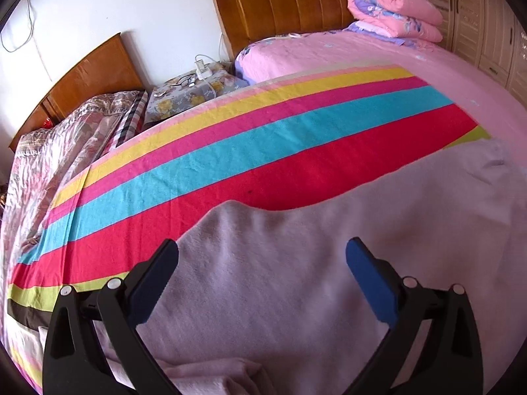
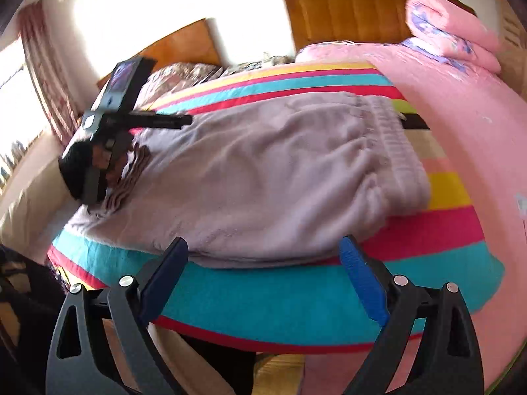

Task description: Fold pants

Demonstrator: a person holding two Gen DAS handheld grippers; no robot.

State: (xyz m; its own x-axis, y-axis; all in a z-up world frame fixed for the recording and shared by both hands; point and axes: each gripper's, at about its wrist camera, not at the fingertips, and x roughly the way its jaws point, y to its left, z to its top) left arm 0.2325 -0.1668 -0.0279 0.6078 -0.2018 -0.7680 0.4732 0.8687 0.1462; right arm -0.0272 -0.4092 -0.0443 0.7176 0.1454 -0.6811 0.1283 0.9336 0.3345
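Pale lilac fleece pants (image 2: 250,177) lie folded on a striped blanket (image 2: 296,296) on the bed, waistband (image 2: 395,144) toward the right. In the left wrist view the pants (image 1: 296,279) fill the lower frame. My left gripper (image 1: 262,256) is open and empty just above the pants' left part; it also shows in the right wrist view (image 2: 178,120) over the pants' far left end. My right gripper (image 2: 263,253) is open and empty, hovering at the pants' near edge.
The striped blanket (image 1: 230,151) lies over a pink bed sheet (image 1: 378,56). A rolled pink quilt (image 1: 392,6) sits by the wooden headboard (image 1: 290,3). A second bed with a patterned cover (image 1: 66,151) and a nightstand (image 1: 194,92) stand at left.
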